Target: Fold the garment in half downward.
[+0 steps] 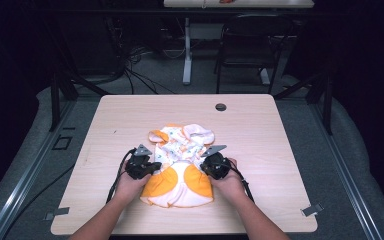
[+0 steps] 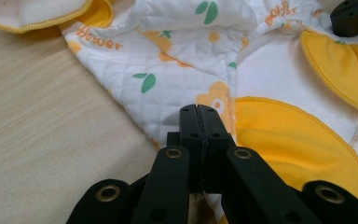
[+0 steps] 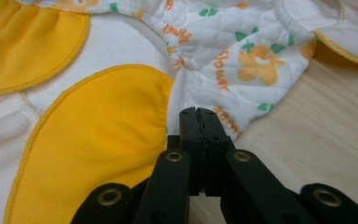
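A small quilted baby garment (image 1: 181, 162), white with orange flowers, green leaves and yellow panels, lies flat in the middle of the wooden table (image 1: 260, 130). My left gripper (image 1: 153, 166) sits at the garment's left edge, jaws pressed together on the white quilted hem (image 2: 168, 112) beside a yellow panel (image 2: 284, 140). My right gripper (image 1: 203, 166) mirrors it at the right edge, jaws closed where the yellow panel (image 3: 102, 126) meets the printed quilting (image 3: 242, 70). A hand holds each gripper from below. The right gripper's black body (image 2: 354, 16) shows at the left gripper view's top right.
A round cable hole (image 1: 221, 107) is near the table's far edge. Bare wood lies on both sides of the garment. Beyond the table stand a black chair (image 1: 250, 45), a desk leg (image 1: 187, 50) and floor cables (image 1: 130, 65).
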A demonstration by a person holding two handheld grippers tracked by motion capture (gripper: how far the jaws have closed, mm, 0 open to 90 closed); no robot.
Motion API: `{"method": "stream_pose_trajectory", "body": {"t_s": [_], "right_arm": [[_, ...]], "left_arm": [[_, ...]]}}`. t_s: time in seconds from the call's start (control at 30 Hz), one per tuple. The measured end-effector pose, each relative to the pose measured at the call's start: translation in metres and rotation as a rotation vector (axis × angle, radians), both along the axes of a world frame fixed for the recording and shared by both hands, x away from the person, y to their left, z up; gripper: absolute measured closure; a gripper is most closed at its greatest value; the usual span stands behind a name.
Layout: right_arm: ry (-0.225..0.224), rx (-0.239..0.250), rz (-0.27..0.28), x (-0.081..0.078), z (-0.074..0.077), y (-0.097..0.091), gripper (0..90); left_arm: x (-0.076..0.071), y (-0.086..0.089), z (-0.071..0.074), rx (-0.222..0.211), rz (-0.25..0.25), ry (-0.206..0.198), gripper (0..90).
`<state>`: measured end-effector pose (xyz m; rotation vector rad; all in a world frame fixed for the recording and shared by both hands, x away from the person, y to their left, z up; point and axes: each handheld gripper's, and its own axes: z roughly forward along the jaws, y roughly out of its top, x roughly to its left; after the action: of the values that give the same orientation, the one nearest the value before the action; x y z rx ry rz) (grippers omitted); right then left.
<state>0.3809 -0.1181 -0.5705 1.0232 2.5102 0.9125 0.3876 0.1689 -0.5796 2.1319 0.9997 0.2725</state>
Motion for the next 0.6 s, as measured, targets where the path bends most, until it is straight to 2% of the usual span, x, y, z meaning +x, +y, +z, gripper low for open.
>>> {"method": "stream_pose_trajectory", "body": {"t_s": [0.2,0.3,0.43,0.6], "right_arm": [[0.001,-0.010,0.023,-0.004,0.000,0.000,90.0],[0.006,-0.015,0.039,-0.008,0.001,0.001,90.0],[0.005,-0.005,0.054,-0.012,0.000,0.000,90.0],[0.013,0.009,0.069,-0.020,0.000,-0.003,90.0]], "left_arm": [[-0.003,0.000,0.000,0.011,-0.018,-0.005,90.0],[-0.007,0.003,0.000,-0.005,-0.020,0.004,90.0],[-0.012,0.004,-0.001,-0.019,-0.022,0.007,90.0],[-0.020,0.005,-0.001,-0.014,-0.043,0.012,90.0]]}}
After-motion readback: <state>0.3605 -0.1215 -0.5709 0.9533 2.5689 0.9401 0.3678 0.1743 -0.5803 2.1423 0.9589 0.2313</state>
